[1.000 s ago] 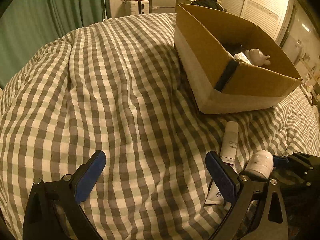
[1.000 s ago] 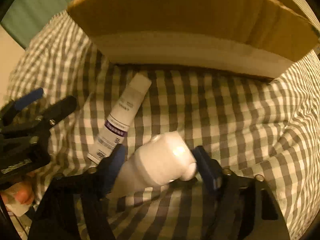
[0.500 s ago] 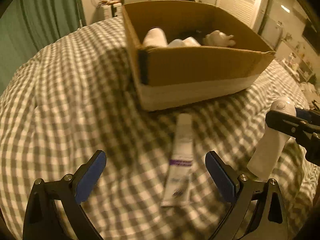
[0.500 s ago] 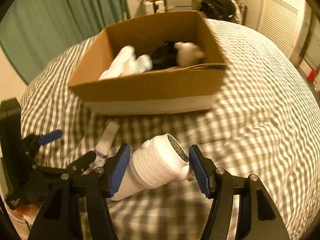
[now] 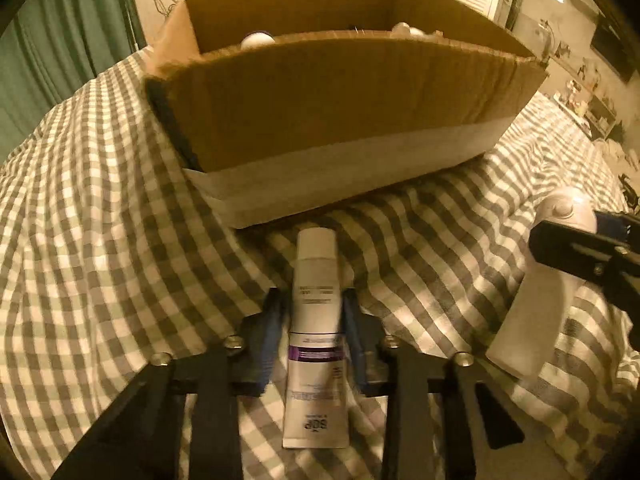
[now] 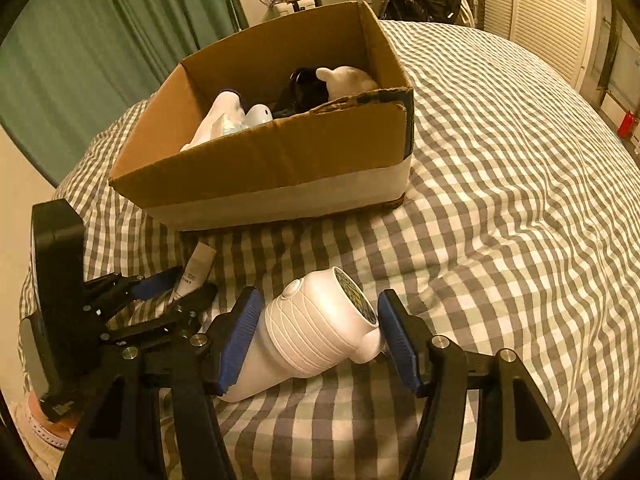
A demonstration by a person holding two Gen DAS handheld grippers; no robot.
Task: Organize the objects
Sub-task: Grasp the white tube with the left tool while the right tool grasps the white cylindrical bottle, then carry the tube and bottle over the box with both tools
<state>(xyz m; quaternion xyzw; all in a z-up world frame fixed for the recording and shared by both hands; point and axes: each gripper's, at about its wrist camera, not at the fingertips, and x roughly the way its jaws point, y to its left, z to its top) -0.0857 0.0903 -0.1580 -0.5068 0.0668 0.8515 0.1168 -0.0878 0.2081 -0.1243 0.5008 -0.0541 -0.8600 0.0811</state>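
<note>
We observe a white tube [image 5: 316,312] with a purple band lying flat on the bed, cap toward the open cardboard box [image 6: 280,176]. A white ribbed bottle [image 6: 316,336] lies tilted nearby.

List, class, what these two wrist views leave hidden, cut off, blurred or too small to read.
- Box contents: left view, near wall hides all but two pale tops.
- Tube print: left view, blurred and small; right view, left gripper covers most of it.
- White device base: right view, hidden behind a right gripper pad; left view, cut off by that gripper.
- Black item in box: right view, too dark to identify.
</note>
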